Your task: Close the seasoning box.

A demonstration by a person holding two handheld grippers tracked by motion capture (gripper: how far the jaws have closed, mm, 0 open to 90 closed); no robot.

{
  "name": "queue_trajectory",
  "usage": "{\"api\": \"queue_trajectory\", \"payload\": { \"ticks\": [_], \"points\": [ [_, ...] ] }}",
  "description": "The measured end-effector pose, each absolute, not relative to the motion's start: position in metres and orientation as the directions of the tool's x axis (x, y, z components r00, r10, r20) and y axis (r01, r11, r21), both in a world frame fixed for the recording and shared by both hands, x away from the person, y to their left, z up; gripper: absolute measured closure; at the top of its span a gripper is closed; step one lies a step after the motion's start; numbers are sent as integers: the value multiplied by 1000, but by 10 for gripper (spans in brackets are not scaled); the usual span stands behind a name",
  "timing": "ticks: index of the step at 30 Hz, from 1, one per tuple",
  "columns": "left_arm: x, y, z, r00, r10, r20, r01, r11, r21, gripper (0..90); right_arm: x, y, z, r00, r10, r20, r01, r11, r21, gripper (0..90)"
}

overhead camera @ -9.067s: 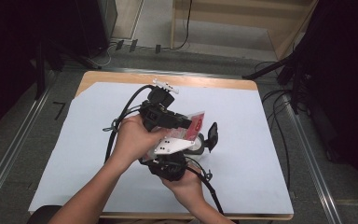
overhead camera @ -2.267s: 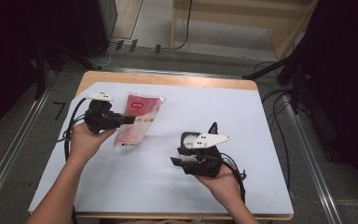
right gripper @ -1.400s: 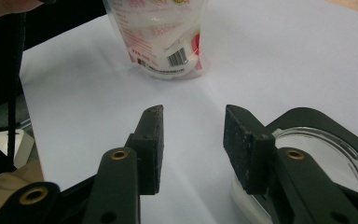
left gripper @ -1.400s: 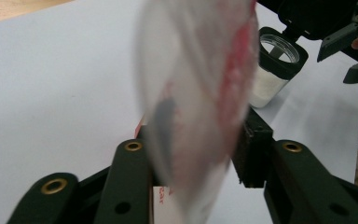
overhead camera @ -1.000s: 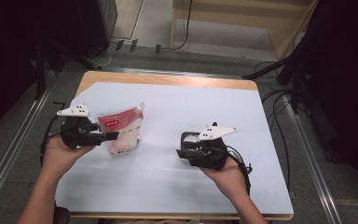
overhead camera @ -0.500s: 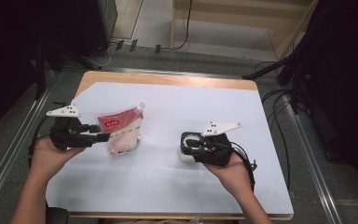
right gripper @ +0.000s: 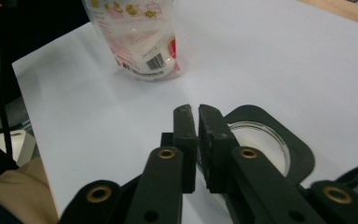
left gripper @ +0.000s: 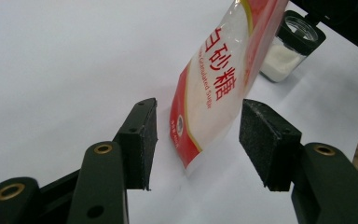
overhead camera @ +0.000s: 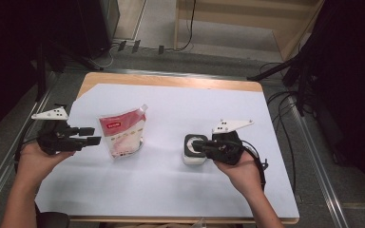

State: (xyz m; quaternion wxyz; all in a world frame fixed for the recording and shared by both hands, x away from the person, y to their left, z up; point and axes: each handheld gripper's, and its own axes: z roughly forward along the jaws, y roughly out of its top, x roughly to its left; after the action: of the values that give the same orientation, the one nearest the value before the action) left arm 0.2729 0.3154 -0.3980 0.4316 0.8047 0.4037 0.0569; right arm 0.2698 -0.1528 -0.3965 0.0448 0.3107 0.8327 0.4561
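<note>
Watching sugar pouch [overhead camera: 122, 135] standing centre-left, unsupported: left gripper [overhead camera: 93, 135] jaws just opened, pouch loose between pads, could flop. Right gripper [overhead camera: 198, 145] jaws together over jar [overhead camera: 193, 148], maybe pinching rim, risking tip and spill.

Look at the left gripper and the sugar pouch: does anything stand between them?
Nothing visible does. The left gripper, jaws open, faces the sugar pouch across bare white sheet, not touching it.

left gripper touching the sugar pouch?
Apart. In the left gripper view the left gripper has its jaws open, with white table showing between each pad and the sugar pouch.
</note>
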Motion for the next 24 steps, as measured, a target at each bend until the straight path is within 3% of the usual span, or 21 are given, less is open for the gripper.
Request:
{"api": "queue_trajectory", "payload": {
  "ticks": [3,24],
  "points": [
    [273,320,-399,662,700,-266,606,-292,740,480,270,-158,-392,-800,562,208,479,390,787,900],
    [281,315,-412,619,747,-244,632,-288,720,459,279,-219,-372,-708,673,212,510,280,813,900]
  ]
}}
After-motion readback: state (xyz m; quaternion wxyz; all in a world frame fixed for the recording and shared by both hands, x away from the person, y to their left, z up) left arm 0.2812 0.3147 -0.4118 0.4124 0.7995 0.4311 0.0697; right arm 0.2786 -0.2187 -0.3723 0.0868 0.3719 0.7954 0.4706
